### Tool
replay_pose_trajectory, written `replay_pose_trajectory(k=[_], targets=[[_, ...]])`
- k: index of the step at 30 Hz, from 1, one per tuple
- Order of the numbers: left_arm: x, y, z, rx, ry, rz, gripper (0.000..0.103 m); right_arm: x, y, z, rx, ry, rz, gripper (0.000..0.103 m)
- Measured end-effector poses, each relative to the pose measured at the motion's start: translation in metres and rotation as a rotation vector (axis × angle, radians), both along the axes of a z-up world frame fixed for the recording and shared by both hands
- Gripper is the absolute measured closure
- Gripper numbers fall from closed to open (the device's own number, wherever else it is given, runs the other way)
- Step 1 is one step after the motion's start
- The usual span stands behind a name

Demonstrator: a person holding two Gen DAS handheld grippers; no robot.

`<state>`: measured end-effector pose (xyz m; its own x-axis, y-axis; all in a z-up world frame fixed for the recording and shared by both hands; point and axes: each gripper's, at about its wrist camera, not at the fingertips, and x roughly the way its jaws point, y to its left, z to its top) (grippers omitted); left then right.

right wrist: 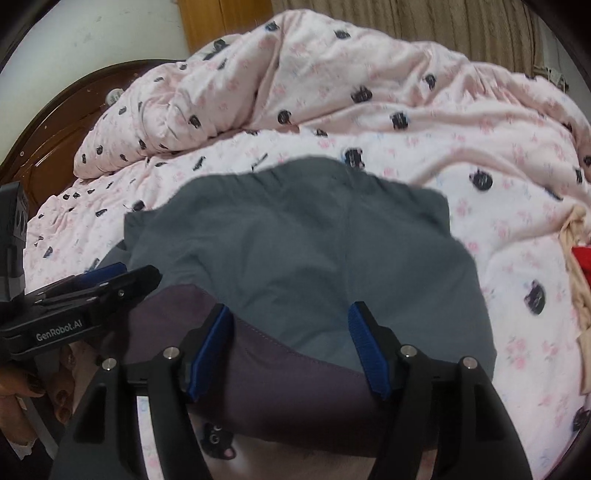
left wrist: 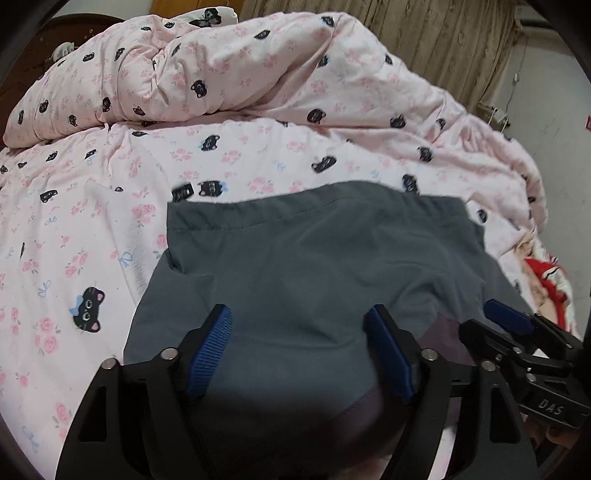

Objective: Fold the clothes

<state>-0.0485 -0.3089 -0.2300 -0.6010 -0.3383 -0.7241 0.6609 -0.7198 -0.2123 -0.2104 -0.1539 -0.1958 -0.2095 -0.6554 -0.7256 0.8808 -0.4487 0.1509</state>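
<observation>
A grey garment (left wrist: 314,266) lies partly folded on the pink bed sheet (left wrist: 85,229), with a darker purplish inner layer (left wrist: 447,332) showing at its near edge. It also shows in the right wrist view (right wrist: 303,251), the purplish layer (right wrist: 288,384) nearest. My left gripper (left wrist: 299,350) is open, its blue pads apart just above the grey cloth. My right gripper (right wrist: 291,350) is open over the near hem. Each gripper shows in the other's view: the right one (left wrist: 517,332) at right, the left one (right wrist: 103,284) at left.
A rumpled pink duvet with black cat prints (left wrist: 221,74) is heaped at the back of the bed. A dark wooden headboard (right wrist: 62,122) stands at back left. Red and beige clothes (right wrist: 580,273) lie at the right edge. A curtain (left wrist: 424,33) hangs behind.
</observation>
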Motion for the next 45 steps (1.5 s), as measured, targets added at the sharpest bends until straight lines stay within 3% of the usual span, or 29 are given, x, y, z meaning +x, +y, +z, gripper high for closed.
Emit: replay_pose_trajectory(k=[6,10,14,20,25,29,35,42,45], targets=[[0.000,-0.001,-0.003,0.008,0.000,0.013,0.024,-0.002,0.000,-0.004,0.014,-0.008,0.008,0.033],[0.010,0.011,0.020,-0.016,0.100,0.016,0.025,-0.007,0.025,0.020,-0.083,-0.071,-0.038,0.033],[0.011,0.038,0.038,-0.109,0.187,-0.056,0.025,-0.020,0.074,0.036,-0.231,-0.220,-0.122,0.033],[-0.009,0.045,0.019,-0.140,0.082,-0.067,0.024,-0.030,0.129,0.012,-0.371,-0.494,-0.227,0.033],[-0.015,0.046,0.008,-0.148,0.035,-0.062,0.024,-0.033,0.129,-0.025,-0.408,-0.683,-0.267,0.032],[-0.019,0.047,0.000,-0.152,0.003,-0.058,0.024,-0.035,0.113,-0.029,-0.443,-0.688,-0.270,0.032],[-0.018,0.045,-0.002,-0.135,0.018,-0.060,0.024,-0.043,0.092,-0.033,-0.472,-0.666,-0.327,0.032],[-0.018,0.043,-0.002,-0.127,0.027,-0.062,0.024,-0.047,0.096,-0.036,-0.458,-0.638,-0.466,0.035],[-0.020,0.044,-0.003,-0.135,0.014,-0.061,0.023,-0.050,0.094,-0.040,-0.452,-0.629,-0.460,0.035]])
